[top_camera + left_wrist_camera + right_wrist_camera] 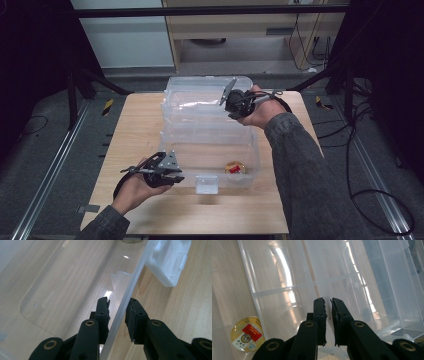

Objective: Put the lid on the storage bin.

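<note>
- now, the clear plastic box (210,150) sits mid-table, and its hinged lid (200,102) stands raised at the far side; a small round tin (235,168) lies inside near the front right corner.
- the left gripper (117,312) straddles the front rim (125,302) of the box, one jaw inside and one outside, with a narrow gap on each side, so it is not yet clamped.
- the right gripper (328,306) has its jaws drawn nearly together on a thin edge of the lid; it looks like a pinch, though the clear plastic makes the contact hard to confirm.
- to do this well, likely a lid swing, close the left jaws on the rim first, so the box cannot slide on the wooden table (150,125).
- guide the lid along its hinge arc rather than pulling straight, since thin plastic flexes and slips.
- keep the white latch (206,184) at the front free of the left jaws.
</note>
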